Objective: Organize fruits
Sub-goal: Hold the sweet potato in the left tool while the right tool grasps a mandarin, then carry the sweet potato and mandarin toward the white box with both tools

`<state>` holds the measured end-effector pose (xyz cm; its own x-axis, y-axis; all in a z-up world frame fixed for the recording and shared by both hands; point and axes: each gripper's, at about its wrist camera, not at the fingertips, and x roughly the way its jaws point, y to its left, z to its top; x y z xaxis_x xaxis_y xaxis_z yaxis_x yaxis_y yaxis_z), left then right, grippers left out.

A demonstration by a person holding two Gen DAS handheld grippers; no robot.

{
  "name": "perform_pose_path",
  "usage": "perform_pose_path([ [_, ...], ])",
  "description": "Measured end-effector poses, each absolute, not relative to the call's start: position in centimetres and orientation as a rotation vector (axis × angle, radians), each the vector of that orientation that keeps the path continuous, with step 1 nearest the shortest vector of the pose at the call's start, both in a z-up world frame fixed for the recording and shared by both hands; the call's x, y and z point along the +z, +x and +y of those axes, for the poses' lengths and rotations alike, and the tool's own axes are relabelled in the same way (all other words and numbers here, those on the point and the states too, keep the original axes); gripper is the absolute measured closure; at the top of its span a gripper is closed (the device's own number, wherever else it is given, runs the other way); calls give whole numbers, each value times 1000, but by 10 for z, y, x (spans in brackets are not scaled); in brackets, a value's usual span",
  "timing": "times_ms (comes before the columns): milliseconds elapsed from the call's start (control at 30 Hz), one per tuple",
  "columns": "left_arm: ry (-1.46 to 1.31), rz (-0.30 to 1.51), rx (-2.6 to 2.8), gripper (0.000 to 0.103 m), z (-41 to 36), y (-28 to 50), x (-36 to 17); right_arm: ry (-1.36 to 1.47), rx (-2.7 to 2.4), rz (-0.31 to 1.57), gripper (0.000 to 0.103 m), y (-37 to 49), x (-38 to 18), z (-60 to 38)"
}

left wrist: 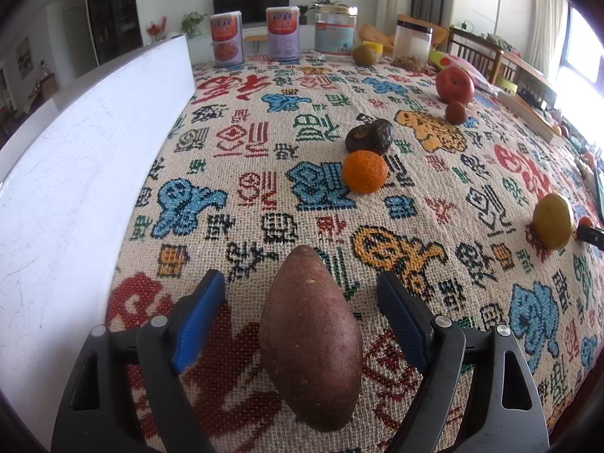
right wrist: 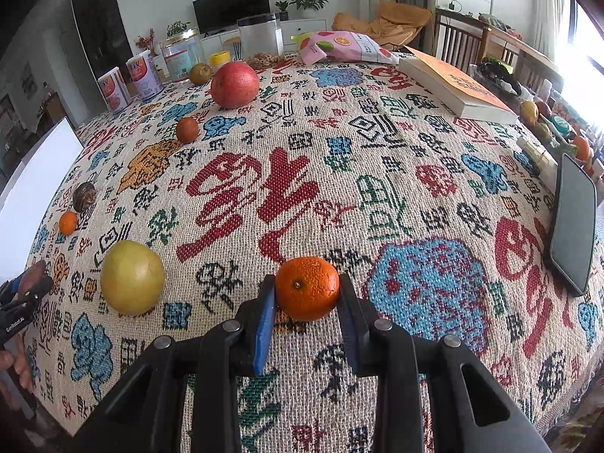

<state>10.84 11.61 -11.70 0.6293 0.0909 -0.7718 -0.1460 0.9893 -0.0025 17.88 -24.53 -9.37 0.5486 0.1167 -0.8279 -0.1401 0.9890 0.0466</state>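
Note:
My left gripper point(left wrist: 302, 283) is open, its jaws on either side of a brown sweet potato point(left wrist: 311, 343) that lies on the patterned tablecloth point(left wrist: 264, 173), not touching it. Beyond it lie a small orange point(left wrist: 365, 171), a dark wrinkled fruit point(left wrist: 370, 136), a small brown fruit point(left wrist: 456, 113), a red apple point(left wrist: 455, 85) and a yellow-green fruit point(left wrist: 553, 221). My right gripper point(right wrist: 306, 283) is shut on a mandarin point(right wrist: 307, 287) resting on the cloth. A yellow-green fruit point(right wrist: 132, 277) lies to its left, with a red apple point(right wrist: 234, 85) farther back.
A white box wall point(left wrist: 87, 173) stands along the left. Cans point(left wrist: 226, 39), jars point(left wrist: 335, 32) and a snack bag point(right wrist: 339, 47) line the far edge. A book point(right wrist: 456, 88) and a phone point(right wrist: 573, 222) lie at the right.

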Motion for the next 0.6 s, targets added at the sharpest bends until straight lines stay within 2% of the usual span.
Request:
perform_pose_path([
  [100, -68, 880, 135, 19, 117, 109, -117, -17, 160, 940, 70, 157, -101, -245],
  [233, -67, 880, 136, 19, 116, 109, -117, 13, 188, 929, 52, 145, -102, -250],
  [333, -67, 880, 135, 19, 116, 109, -117, 10, 185, 927, 49, 143, -103, -249],
  [433, -68, 880, 135, 19, 116, 109, -117, 12, 184, 927, 38, 139, -103, -244],
  [600, -80, 885, 116, 18, 118, 108, -115, -31, 177, 910, 37, 136, -101, -234],
])
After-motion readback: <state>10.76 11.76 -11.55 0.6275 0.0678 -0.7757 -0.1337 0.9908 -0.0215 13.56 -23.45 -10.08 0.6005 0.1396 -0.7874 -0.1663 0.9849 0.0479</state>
